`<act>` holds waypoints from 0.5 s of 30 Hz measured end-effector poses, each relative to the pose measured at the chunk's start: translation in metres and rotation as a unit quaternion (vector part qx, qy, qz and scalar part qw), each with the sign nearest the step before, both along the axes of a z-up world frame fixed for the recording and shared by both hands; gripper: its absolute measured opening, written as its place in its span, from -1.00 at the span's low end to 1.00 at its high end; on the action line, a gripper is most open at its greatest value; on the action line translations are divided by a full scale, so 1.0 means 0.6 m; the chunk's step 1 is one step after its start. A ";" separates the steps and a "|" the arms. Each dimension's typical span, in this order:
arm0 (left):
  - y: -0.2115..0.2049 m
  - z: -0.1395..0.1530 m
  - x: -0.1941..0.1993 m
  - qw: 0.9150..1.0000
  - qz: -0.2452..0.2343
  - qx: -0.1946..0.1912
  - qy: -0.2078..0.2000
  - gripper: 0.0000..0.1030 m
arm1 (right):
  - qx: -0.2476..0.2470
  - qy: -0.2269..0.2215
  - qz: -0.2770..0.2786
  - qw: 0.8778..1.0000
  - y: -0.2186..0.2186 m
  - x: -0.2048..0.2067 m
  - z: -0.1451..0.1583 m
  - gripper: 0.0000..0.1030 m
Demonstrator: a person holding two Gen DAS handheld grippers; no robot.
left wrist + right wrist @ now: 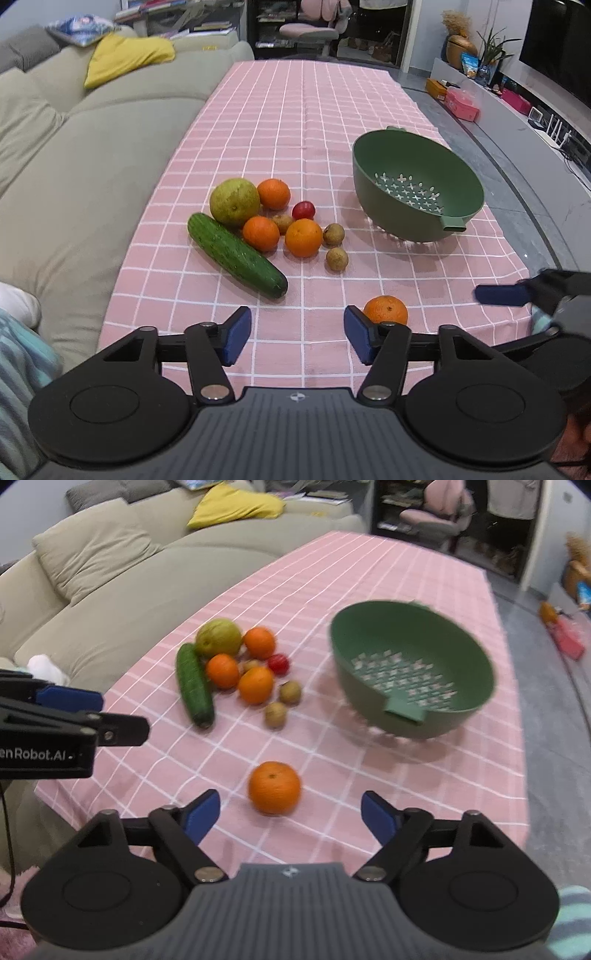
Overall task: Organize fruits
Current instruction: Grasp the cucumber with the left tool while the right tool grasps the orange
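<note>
Fruit sorting at its first pick, with the green colander (417,184) empty and a lone orange (274,787) nearest both tools.

Left wrist view: the left hand-held gripper (297,338) hangs with jaws apart and nothing between them; the lone orange sits just past its right fingertip, the fruit pile (266,218) with the cucumber (236,254) farther ahead and left, the colander ahead and right, bare pink-checked surface (295,110) beyond. Right wrist view: the right hand-held gripper (290,818) is also spread, the orange just ahead between its fingertips, untouched. Judged next: lower, close, carry forward-right to the colander. Cloth edge lies close on the right; the left tool crowds the other side.
</note>
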State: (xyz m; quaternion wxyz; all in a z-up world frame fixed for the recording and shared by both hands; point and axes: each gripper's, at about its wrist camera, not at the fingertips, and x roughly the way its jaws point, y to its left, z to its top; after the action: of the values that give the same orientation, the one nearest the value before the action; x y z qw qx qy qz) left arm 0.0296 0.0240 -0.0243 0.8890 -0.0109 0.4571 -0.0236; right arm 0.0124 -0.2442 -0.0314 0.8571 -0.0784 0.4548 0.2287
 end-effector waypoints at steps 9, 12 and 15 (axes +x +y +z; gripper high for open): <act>0.039 -0.031 0.049 0.996 0.067 -0.052 0.005 0.20 | -0.002 0.031 0.015 0.999 0.036 0.048 -0.054 0.36; 0.051 -0.047 0.066 0.993 0.094 -0.071 0.007 0.20 | 0.003 0.044 0.013 0.999 0.041 0.060 -0.071 0.35; 0.056 -0.068 0.083 0.990 0.114 -0.076 0.018 0.20 | 0.001 0.047 0.011 0.999 0.043 0.066 -0.082 0.29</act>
State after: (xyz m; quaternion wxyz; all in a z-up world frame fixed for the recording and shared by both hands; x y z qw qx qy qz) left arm 0.0796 0.0574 -0.0651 0.8743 -0.1309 0.4655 0.0430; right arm 0.0519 -0.2184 -0.0805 0.8323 -0.0714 0.4937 0.2417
